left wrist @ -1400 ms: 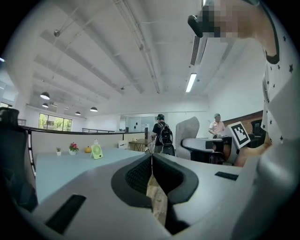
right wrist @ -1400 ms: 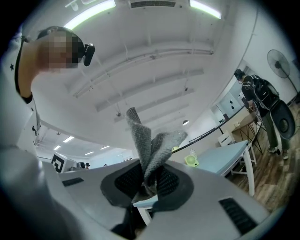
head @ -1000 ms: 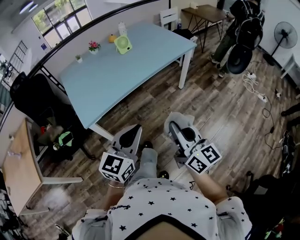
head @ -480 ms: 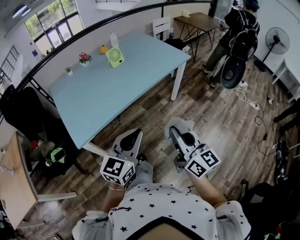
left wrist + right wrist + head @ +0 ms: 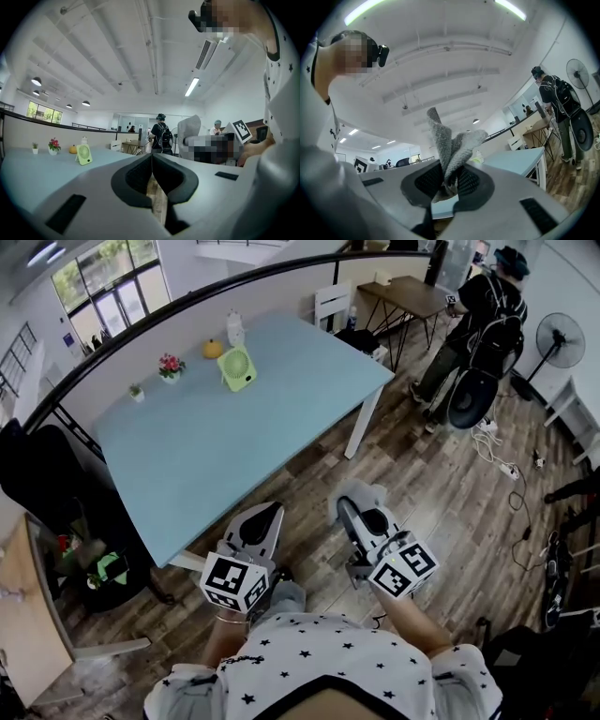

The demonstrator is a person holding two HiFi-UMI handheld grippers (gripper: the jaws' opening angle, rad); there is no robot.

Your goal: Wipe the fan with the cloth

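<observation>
Head view, looking steeply down: a person [image 5: 319,664] stands on a wooden floor [image 5: 431,484] and holds two pairs of tongs low at the bottom centre of the frame. The right tongs [image 5: 360,506] are clamped on a grey cloth [image 5: 362,493]. In the right gripper view, its knitted folds stick up from between the pads, pinched near one end. The left tongs [image 5: 264,517] are pressed together with nothing between them, as the left gripper view shows.

The fan [image 5: 238,367] is a small pale-green desk model. It stands upright near the far edge of a light-blue worktop [image 5: 206,456] in the upper left of the frame, well apart from both tongs. Near it are a small potted flower [image 5: 170,364] and a round orange object [image 5: 213,349].

The cloth looks soft, light and floppy. It should drape easily over the fan's grille and needs only a firm pinch to stay put. The fan appears to be light plastic on a small base, so it would probably slide or tip under a wiping push. A sensible hold would be for the left tongs to steady it by the base or the rim of the housing rather than the thin grille bars, while the cloth works across the front.
</observation>
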